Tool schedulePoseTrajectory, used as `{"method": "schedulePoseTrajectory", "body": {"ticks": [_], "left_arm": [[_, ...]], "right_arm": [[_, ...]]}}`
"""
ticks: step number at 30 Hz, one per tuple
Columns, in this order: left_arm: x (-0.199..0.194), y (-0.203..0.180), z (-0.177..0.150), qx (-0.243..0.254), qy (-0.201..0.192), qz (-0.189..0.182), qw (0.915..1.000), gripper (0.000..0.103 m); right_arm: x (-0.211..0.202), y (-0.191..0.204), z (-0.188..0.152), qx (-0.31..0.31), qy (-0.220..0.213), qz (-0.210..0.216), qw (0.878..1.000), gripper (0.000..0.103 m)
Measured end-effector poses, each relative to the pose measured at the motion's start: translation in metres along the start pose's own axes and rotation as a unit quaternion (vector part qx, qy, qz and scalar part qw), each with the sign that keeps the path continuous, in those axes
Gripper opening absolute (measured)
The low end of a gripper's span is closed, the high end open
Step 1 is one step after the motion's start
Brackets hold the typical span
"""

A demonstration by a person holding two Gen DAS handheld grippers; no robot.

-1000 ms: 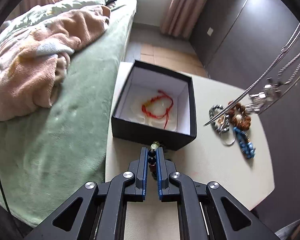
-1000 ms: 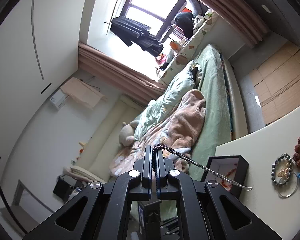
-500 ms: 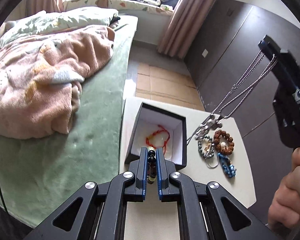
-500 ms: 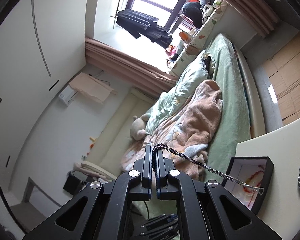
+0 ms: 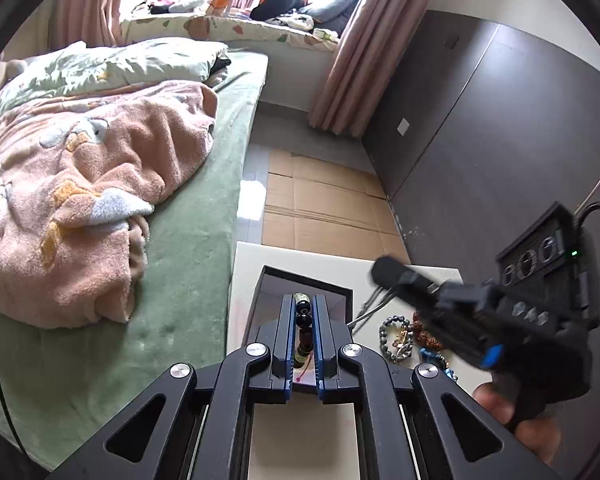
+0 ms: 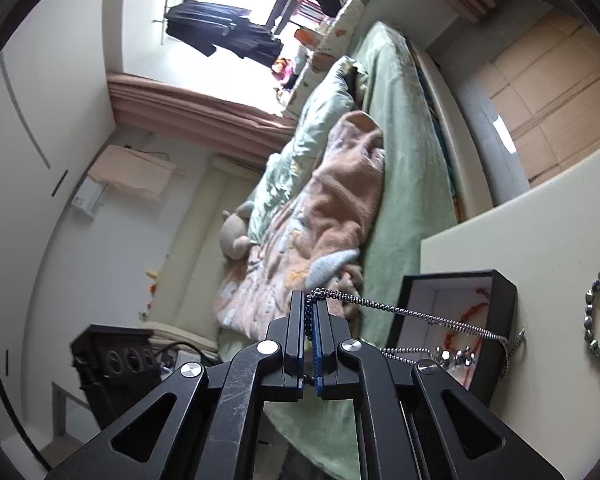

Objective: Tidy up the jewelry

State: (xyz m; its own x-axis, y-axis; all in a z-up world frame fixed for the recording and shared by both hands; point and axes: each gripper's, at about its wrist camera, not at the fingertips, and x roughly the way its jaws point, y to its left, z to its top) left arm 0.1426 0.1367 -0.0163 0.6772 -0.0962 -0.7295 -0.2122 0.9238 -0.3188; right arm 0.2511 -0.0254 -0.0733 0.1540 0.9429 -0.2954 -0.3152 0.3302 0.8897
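The left gripper [image 5: 303, 322] is clenched on a string of dark beads [image 5: 302, 320] above the near wall of the black box [image 5: 306, 276], which sits at the table's [image 6: 540, 240] edge beside the bed [image 5: 204, 232]. The right gripper [image 6: 309, 320] pinches a silver chain necklace [image 6: 400, 312], whose loop trails over the box where a red cord bracelet [image 6: 466, 314] lies. More bead bracelets [image 5: 396, 338] rest on the table right of the box.
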Motion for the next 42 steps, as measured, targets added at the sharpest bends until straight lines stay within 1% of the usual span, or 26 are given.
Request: {"method": "schedulePoseTrajectory", "body": {"ticks": [1, 3, 6, 9, 11, 14, 16, 19, 21, 23, 25, 26, 27, 28, 29, 31, 33, 34, 36, 37, 39, 40, 41, 42], "left_arm": [[0.002, -0.001, 0.000, 0.000, 0.000, 0.000, 1.0000, 0.008], [0.004, 0.000, 0.000, -0.003, 0.002, -0.001, 1.0000, 0.008], [0.005, 0.005, -0.001, -0.008, 0.001, 0.000, 1.0000, 0.008], [0.006, 0.010, -0.001, -0.013, 0.001, 0.000, 0.9999, 0.008], [0.006, 0.013, 0.000, -0.015, 0.001, 0.003, 0.9999, 0.008], [0.006, 0.017, 0.001, -0.020, 0.000, 0.003, 0.9998, 0.008], [0.007, 0.019, 0.002, -0.021, 0.001, 0.002, 0.9998, 0.008], [0.008, 0.017, 0.002, -0.020, 0.000, -0.001, 0.9998, 0.008], [0.010, 0.015, 0.003, -0.021, 0.000, -0.006, 0.9998, 0.008], [0.012, 0.013, 0.003, -0.022, 0.000, -0.009, 0.9997, 0.008], [0.015, 0.012, 0.004, -0.029, -0.002, -0.011, 0.9995, 0.008], [0.017, 0.012, 0.005, -0.036, -0.004, -0.010, 0.9993, 0.008], [0.019, 0.012, 0.005, -0.046, -0.006, -0.008, 0.9989, 0.008], [0.021, 0.011, 0.006, -0.053, -0.005, -0.006, 0.9986, 0.008], [0.024, 0.010, 0.006, -0.058, -0.004, -0.004, 0.9983, 0.008], [0.029, 0.008, 0.005, -0.070, -0.004, -0.005, 0.9975, 0.008], [0.034, 0.008, 0.003, -0.086, -0.003, -0.020, 0.9961, 0.008], [0.038, 0.007, 0.001, -0.092, 0.004, -0.027, 0.9954, 0.009], [0.047, 0.005, -0.002, -0.097, 0.017, -0.039, 0.9944, 0.009], [0.052, 0.004, -0.004, -0.095, 0.023, -0.043, 0.9943, 0.009], [0.059, 0.003, -0.010, -0.093, 0.034, -0.031, 0.9946, 0.016], [0.061, 0.002, -0.013, -0.095, 0.039, -0.028, 0.9943, 0.033], [0.062, 0.002, -0.015, -0.097, 0.041, -0.034, 0.9939, 0.055], [0.061, 0.001, -0.017, -0.098, 0.039, -0.040, 0.9936, 0.064]], "right_arm": [[0.005, -0.004, -0.001, 0.004, 0.009, -0.006, 1.000, 0.007], [0.006, -0.005, -0.002, 0.004, 0.009, 0.000, 1.000, 0.007], [-0.009, 0.021, 0.000, -0.028, -0.013, 0.042, 0.999, 0.007], [-0.036, 0.061, 0.001, -0.077, -0.046, 0.102, 0.991, 0.007], [-0.049, 0.078, 0.001, -0.097, -0.062, 0.124, 0.986, 0.007], [-0.056, 0.085, 0.001, -0.101, -0.072, 0.144, 0.982, 0.007], [-0.050, 0.079, 0.003, -0.095, -0.069, 0.135, 0.984, 0.007], [-0.035, 0.056, 0.004, -0.064, -0.055, 0.105, 0.991, 0.007], [-0.023, 0.041, 0.005, -0.046, -0.044, 0.074, 0.995, 0.007], [-0.010, 0.026, 0.005, -0.025, -0.021, 0.033, 0.999, 0.007], [0.000, 0.010, 0.005, -0.003, 0.003, -0.007, 1.000, 0.009], [0.003, 0.003, 0.004, 0.009, 0.014, -0.015, 1.000, 0.024], [0.005, -0.004, 0.003, 0.022, 0.022, -0.021, 0.999, 0.054], [0.003, -0.009, 0.003, 0.031, 0.021, -0.027, 0.999, 0.065], [-0.001, -0.012, 0.002, 0.035, 0.014, -0.035, 0.999, 0.072], [-0.008, -0.016, 0.003, 0.041, 0.011, -0.037, 0.998, 0.072], [-0.020, -0.022, 0.003, 0.054, 0.008, -0.033, 0.998, 0.073], [-0.026, -0.024, 0.003, 0.056, 0.002, -0.037, 0.998, 0.073], [-0.040, -0.027, 0.003, 0.058, -0.008, -0.047, 0.997, 0.080], [-0.045, -0.029, 0.002, 0.059, -0.011, -0.049, 0.997, 0.082], [-0.054, -0.029, 0.000, 0.056, -0.011, -0.050, 0.997, 0.082], [-0.058, -0.029, -0.001, 0.052, -0.009, -0.055, 0.997, 0.082], [-0.060, -0.030, -0.002, 0.048, -0.009, -0.059, 0.997, 0.082], [-0.064, -0.030, -0.004, 0.043, -0.009, -0.061, 0.997, 0.082]]}}
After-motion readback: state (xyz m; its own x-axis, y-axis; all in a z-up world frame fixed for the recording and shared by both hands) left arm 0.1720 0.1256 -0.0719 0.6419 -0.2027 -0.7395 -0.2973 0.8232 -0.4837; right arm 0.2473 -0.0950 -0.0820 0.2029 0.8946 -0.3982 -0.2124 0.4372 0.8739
